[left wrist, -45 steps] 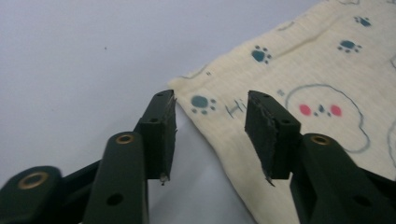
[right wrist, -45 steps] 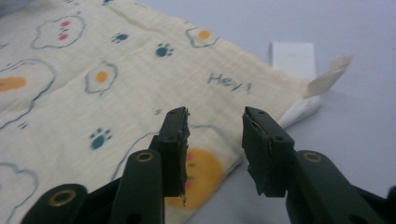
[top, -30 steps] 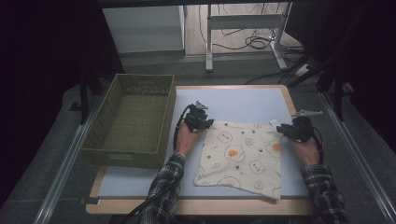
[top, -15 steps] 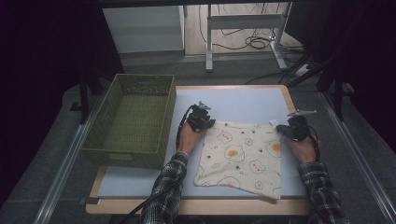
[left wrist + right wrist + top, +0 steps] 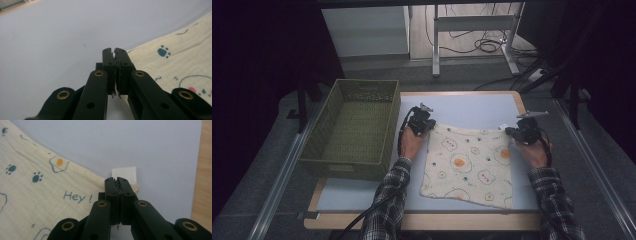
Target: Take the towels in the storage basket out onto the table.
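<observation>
High view: both grippers, left (image 5: 424,126) and right (image 5: 518,133), have just clamped the far corners of the cream egg-print cotton cloth (image 5: 469,165). Lift evenly so neither corner slips.

Plaid sleeves (image 5: 388,200); black fingers (image 5: 110,62), brass rivets, trailing black cables

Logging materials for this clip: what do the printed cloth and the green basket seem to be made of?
Printed cloth: soft, matte woven cotton or gauze, judging by the fine crinkled weave and hemmed edge in the gripper views; the fibre is a guess. Green basket: probably moulded plastic in a wicker-like pattern, with stiff, even, perforated walls and a dull olive finish; woven fibre can't be ruled out.
</observation>
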